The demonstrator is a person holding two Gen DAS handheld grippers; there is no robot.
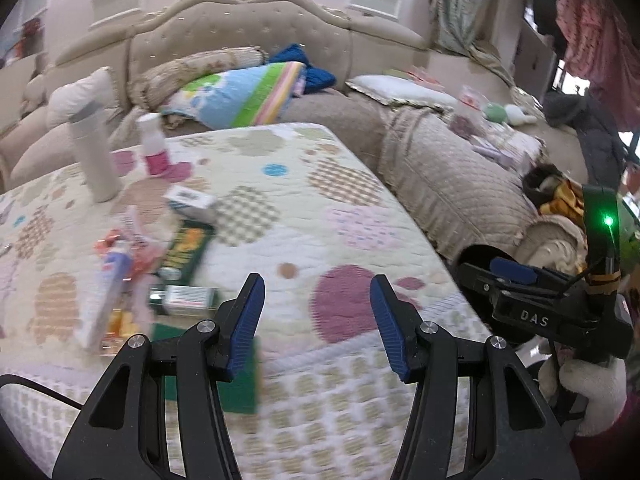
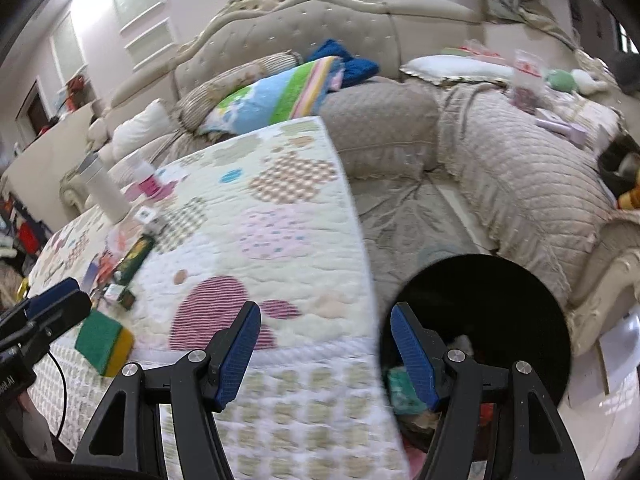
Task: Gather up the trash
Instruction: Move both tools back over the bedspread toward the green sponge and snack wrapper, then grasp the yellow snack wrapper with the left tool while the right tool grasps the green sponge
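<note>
Litter (image 1: 176,252): crinkled wrappers, small flat cartons, heaped on quilted patchwork cover (image 1: 304,216) | sponge (image 2: 105,342): green-yellow block near cover's edge | bin (image 2: 480,344): round, black, beside table | left gripper (image 1: 317,316): spread, empty | right gripper (image 2: 325,344): spread, empty

Your table (image 1: 360,200) wears a quilted cloth cover, soft and stitched. Each gripper (image 1: 316,320) (image 2: 324,348) is matt black plastic with ribbed blue pads and shiny metal pins. The sponge (image 2: 102,342) looks rough and fibrous. The sofa (image 2: 520,184) is quilted beige fabric. The bin (image 2: 500,300) is matt black.
</note>
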